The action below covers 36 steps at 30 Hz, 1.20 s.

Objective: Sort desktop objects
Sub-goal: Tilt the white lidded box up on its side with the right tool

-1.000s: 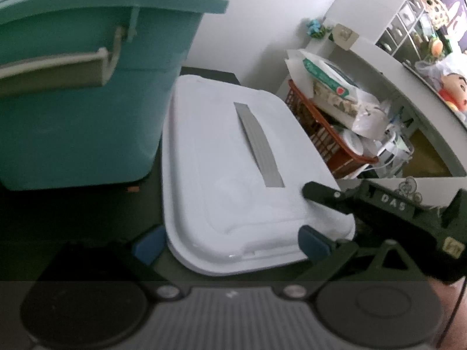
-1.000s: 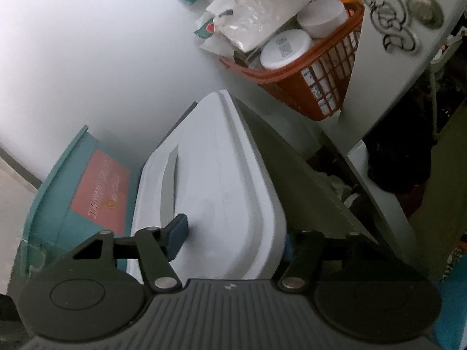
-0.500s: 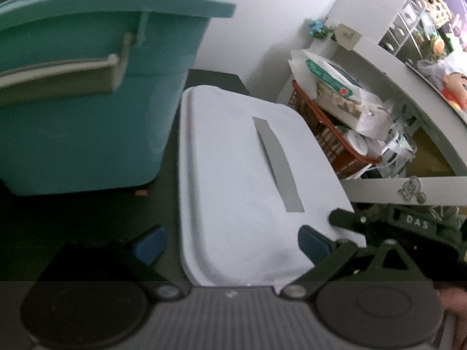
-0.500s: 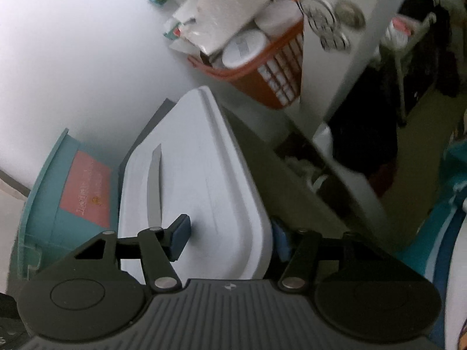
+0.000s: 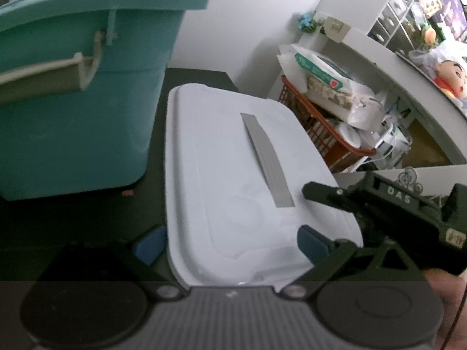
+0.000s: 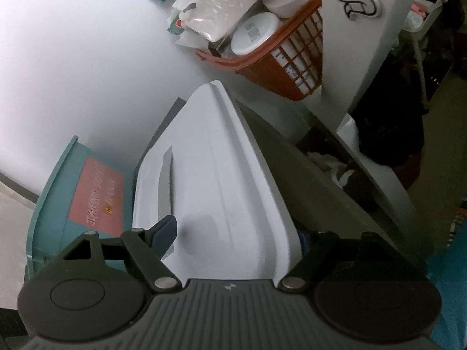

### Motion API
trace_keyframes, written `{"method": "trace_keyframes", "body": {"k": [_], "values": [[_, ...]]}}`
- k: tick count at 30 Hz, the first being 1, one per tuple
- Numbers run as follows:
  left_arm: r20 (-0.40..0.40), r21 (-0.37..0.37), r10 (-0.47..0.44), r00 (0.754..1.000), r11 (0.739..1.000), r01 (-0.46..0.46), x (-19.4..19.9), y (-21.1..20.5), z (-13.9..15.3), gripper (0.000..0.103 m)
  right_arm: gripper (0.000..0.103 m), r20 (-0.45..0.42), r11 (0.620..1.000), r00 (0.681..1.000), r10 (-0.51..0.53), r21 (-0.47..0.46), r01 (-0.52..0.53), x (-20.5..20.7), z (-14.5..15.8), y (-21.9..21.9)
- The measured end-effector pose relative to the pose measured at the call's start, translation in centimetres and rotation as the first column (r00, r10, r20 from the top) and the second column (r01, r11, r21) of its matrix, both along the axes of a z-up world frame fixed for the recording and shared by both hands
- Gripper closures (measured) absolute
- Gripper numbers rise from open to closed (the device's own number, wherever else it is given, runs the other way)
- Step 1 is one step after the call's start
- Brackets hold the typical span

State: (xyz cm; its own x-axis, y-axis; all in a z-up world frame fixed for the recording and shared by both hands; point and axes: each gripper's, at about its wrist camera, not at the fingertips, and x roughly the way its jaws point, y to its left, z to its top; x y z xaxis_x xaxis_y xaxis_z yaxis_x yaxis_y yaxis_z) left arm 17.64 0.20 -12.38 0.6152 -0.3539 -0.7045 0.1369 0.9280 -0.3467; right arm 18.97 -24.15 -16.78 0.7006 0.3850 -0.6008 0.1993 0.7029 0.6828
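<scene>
Lid [image 5: 233,175] lay between our left gripper's [image 5: 230,245] spread pads — not pinched. Our right gripper's [image 6: 238,234] jaws had just been opening, the lid between them.

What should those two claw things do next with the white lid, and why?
Probably draw the right gripper back off the white lid. Its jaws have just been opening, with the lid's corner between them, and the lid looks set down beside the teal bin. The left gripper straddles the near edge.

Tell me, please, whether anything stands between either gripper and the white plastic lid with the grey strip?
Nothing visible does. The white plastic lid already lies between the left gripper's fingers, and the right gripper straddles its near right corner, its jaws having just been opening. The teal plastic bin stands aside.
</scene>
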Motion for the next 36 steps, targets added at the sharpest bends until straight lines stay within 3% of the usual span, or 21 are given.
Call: {"method": "trace_keyframes", "body": {"k": [6, 14, 23, 31, 36], "values": [[0.003, -0.003, 0.0, 1.0, 1.0, 0.0, -0.1, 0.2, 0.0, 0.005, 0.031, 0.01, 0.999, 1.0, -0.008, -0.043, 0.008, -0.4, 0.7, 0.4], [-0.007, -0.015, 0.004, 1.0, 1.0, -0.004, -0.2, 0.4, 0.1, 0.005, 0.043, 0.036, 0.999, 0.999, -0.024, -0.023, 0.025, -1.3, 2.4, 0.1], [-0.024, -0.069, 0.032, 0.999, 0.997, -0.034, -0.1, 1.6, 0.2, 0.004, 0.043, 0.079, 0.986, 0.996, -0.052, 0.161, 0.039, -2.4, 2.3, -0.8], [-0.034, -0.099, 0.051, 0.998, 0.994, -0.054, 0.2, 2.5, 0.2, 0.004, 0.043, 0.123, 0.935, 0.991, -0.047, 0.354, 0.001, -2.3, 1.7, -0.8], [-0.04, -0.124, 0.055, 0.998, 0.99, -0.059, 0.2, 2.8, 0.1, 0.004, 0.043, 0.152, 0.936, 0.988, -0.033, 0.351, -0.023, -2.3, 2.1, -0.3]]}}
